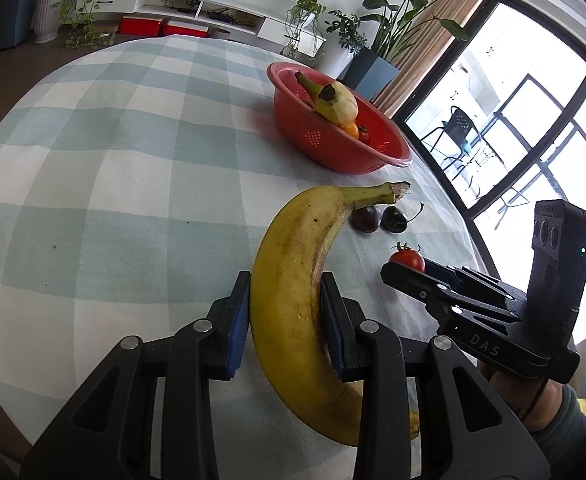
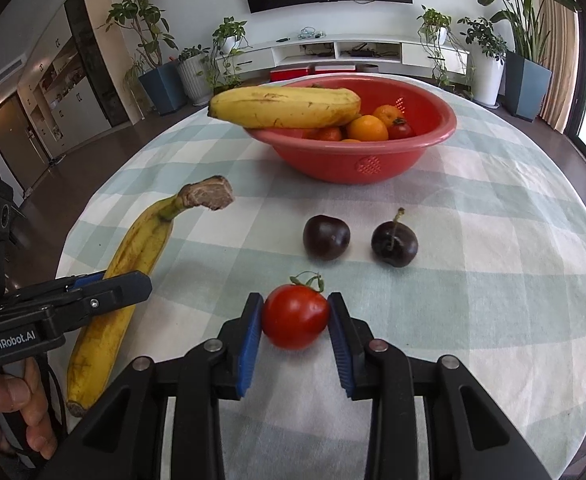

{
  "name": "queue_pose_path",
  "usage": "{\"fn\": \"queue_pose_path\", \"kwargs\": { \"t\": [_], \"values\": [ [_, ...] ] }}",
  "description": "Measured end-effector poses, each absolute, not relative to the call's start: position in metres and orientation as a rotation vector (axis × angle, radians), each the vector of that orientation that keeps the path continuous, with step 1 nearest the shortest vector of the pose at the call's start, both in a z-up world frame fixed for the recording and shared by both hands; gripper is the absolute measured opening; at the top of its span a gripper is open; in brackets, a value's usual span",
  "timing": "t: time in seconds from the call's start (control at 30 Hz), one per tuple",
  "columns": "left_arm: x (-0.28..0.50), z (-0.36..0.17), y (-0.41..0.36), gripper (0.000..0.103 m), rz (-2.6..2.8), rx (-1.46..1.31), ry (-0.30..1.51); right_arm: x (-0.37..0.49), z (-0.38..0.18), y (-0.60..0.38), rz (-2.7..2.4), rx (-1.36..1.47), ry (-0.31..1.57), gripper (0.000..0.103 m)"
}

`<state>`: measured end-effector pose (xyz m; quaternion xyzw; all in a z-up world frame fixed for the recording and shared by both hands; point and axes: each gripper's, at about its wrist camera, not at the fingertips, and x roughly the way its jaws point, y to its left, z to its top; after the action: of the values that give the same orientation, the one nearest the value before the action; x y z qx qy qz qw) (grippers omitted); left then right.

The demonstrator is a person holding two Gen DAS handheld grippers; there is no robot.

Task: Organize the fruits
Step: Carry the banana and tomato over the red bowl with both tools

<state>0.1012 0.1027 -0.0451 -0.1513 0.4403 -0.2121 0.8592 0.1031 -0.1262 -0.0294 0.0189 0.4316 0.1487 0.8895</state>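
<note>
A yellow banana [image 1: 297, 280] lies on the checked tablecloth, and my left gripper [image 1: 287, 280] is shut on its middle; both pads touch it. It also shows in the right wrist view [image 2: 133, 264], with the left gripper [image 2: 125, 284] clamped across it. My right gripper [image 2: 295, 312] is shut on a small red tomato [image 2: 295, 316], which rests on the cloth; from the left wrist view the tomato [image 1: 407, 259] sits at the right gripper's tips [image 1: 397, 270]. Two dark cherries [image 2: 326, 237] [image 2: 394, 243] lie just beyond. A red bowl [image 2: 357, 160] holds another banana [image 2: 285, 107], oranges and tomatoes.
The round table [image 1: 93, 160] has its far right edge close behind the bowl [image 1: 373, 156]. Potted plants [image 2: 489, 60], a white TV shelf [image 2: 353, 50] and large windows [image 1: 513, 120] surround the table.
</note>
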Motion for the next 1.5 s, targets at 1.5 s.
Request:
{"fn": "queue_pose_path", "kwargs": {
  "t": [1.5],
  "values": [
    [0.302,0.026,-0.056,0.031,-0.439,0.106,0.901,0.260,0.014,-0.191,0.328,0.023,0.846,0.035]
  ]
}}
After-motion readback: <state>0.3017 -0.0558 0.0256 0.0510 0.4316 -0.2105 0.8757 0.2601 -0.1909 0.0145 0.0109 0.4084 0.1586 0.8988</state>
